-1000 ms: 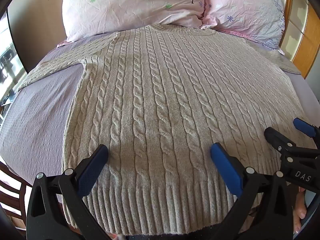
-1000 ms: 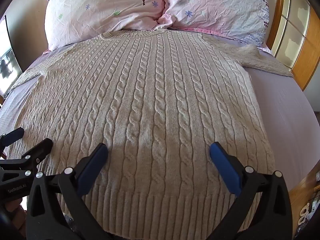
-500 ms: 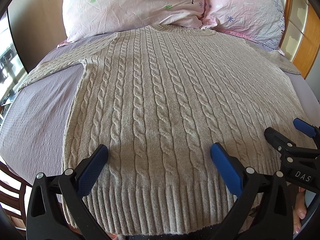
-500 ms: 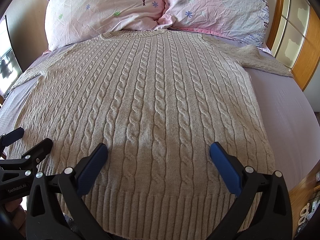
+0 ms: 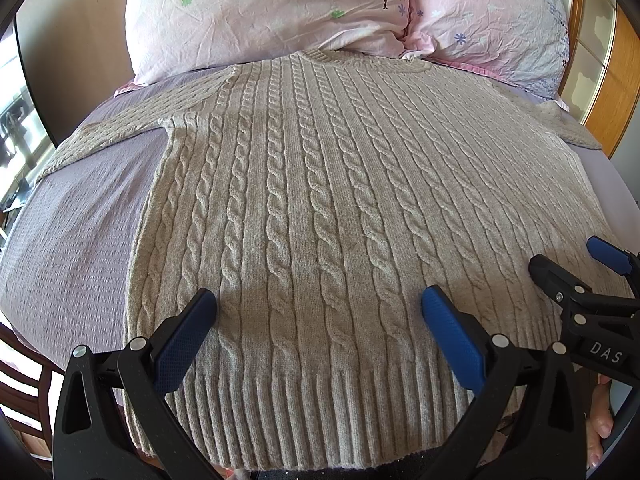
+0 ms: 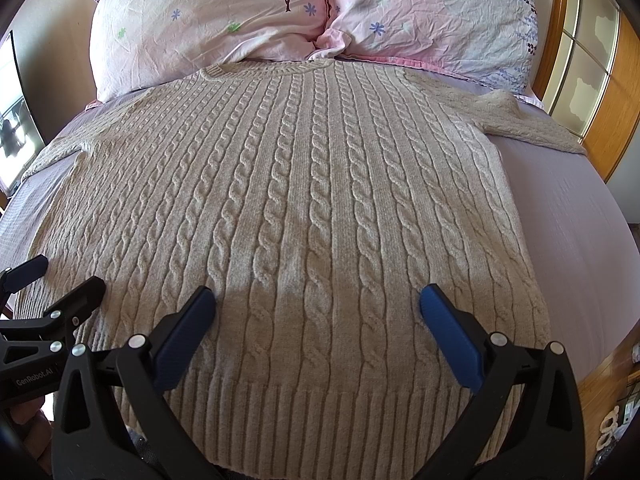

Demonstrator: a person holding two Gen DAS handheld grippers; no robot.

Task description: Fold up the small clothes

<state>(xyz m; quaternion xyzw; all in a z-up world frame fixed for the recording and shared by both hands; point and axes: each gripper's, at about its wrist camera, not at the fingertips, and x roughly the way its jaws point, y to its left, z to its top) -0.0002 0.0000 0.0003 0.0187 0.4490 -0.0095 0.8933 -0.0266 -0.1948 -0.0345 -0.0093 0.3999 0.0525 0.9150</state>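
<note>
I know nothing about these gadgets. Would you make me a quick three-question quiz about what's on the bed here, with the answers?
1. True or false: the sweater lies spread flat on the bed, neckline toward the pillows.
2. Multiple choice: the left gripper and right gripper are A) both open, holding nothing; B) both clamped on the hem; C) one open, one shut.
3. Fill in: the sweater's knit pattern is ____.

Key
1. True. Both sleeves are stretched out sideways too.
2. A. Each pair of blue pads stands wide apart above the lower part of the sweater.
3. Cable knit, with a ribbed hem.
</note>
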